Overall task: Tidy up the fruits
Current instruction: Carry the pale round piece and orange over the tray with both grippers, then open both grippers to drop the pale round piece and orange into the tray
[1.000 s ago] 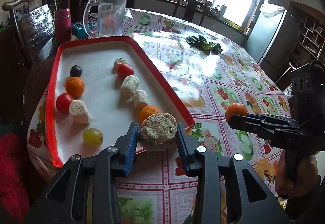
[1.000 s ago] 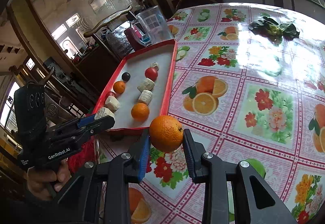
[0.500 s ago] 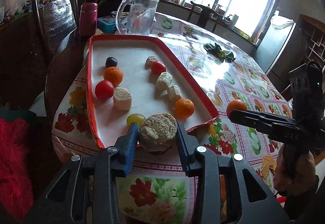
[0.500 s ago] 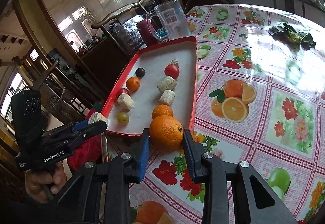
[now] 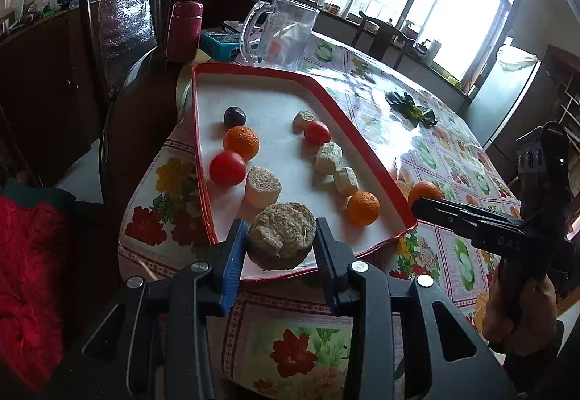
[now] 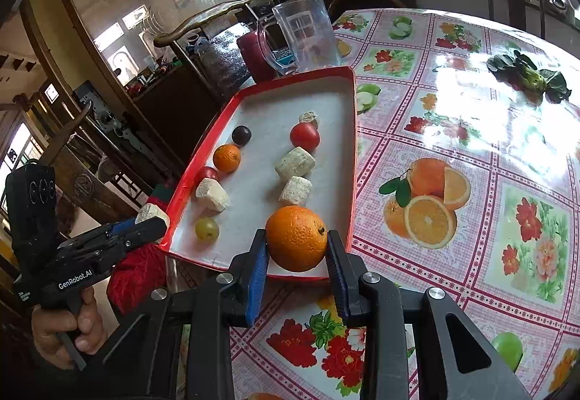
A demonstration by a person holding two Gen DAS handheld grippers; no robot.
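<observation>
My left gripper (image 5: 281, 226) is shut on a rough beige round chunk (image 5: 281, 237), held over the near end of the red-rimmed tray (image 5: 203, 161). My right gripper (image 6: 296, 237) is shut on an orange (image 6: 296, 243) above the tray's (image 6: 353, 153) near right corner. On the tray lie two oranges (image 5: 241, 142), two tomatoes (image 5: 227, 168), a dark plum (image 5: 234, 116), several beige chunks (image 5: 262, 187) and a green grape (image 6: 207, 228). Each wrist view shows the other gripper beside the tray: the right gripper (image 5: 427, 204) and the left gripper (image 6: 152, 219).
A glass pitcher (image 5: 282, 30), a maroon flask (image 5: 185, 32) and a blue box (image 5: 221, 45) stand behind the tray. Leafy greens (image 6: 525, 77) lie far out on the flowered tablecloth. A chair (image 5: 119, 19) and red cloth (image 5: 25, 273) sit left of the table edge.
Both grippers have carried their loads leftward, from over the tablecloth to over the tray's near end. The green grape is now hidden behind the held chunk in the left wrist view.
</observation>
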